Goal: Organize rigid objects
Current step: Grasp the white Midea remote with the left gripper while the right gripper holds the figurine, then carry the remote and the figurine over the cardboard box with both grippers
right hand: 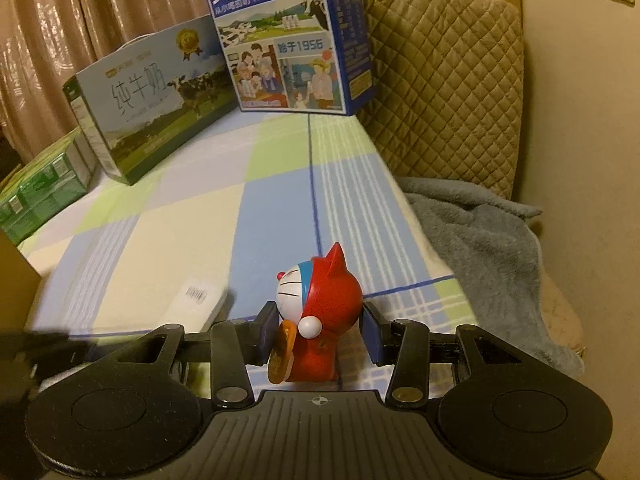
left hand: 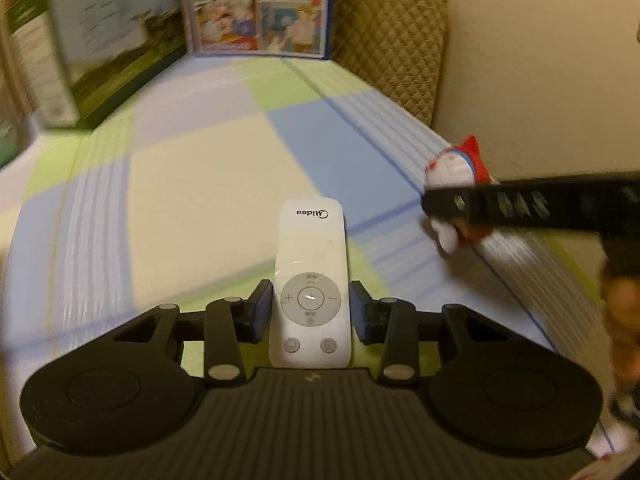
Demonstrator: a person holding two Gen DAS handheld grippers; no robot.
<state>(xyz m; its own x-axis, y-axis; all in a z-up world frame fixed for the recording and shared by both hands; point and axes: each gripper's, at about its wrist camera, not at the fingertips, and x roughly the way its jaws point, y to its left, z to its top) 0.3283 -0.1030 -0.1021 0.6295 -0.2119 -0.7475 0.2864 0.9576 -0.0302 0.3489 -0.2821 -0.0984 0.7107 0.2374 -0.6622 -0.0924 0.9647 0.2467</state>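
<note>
A white Midea remote point(left hand: 310, 276) lies face up on the checked cloth point(left hand: 180, 184). My left gripper point(left hand: 312, 314) is shut on its button end, one pad on each long side. A red and blue cat figurine point(right hand: 332, 300) stands upright near the cloth's right edge, and my right gripper point(right hand: 320, 334) is shut on it at body height. In the left wrist view the figurine point(left hand: 452, 172) shows at the right behind a black finger point(left hand: 520, 204) of the right gripper. A white flat end with a printed mark point(right hand: 196, 300), likely the remote, shows left of the figurine.
Two milk cartons stand at the far edge: a blue one point(right hand: 288, 36) and a pale green one point(right hand: 152, 108). A green box point(right hand: 40, 196) sits far left. A quilted chair back point(right hand: 440, 80) and a grey blanket point(right hand: 480, 240) lie beyond the right edge.
</note>
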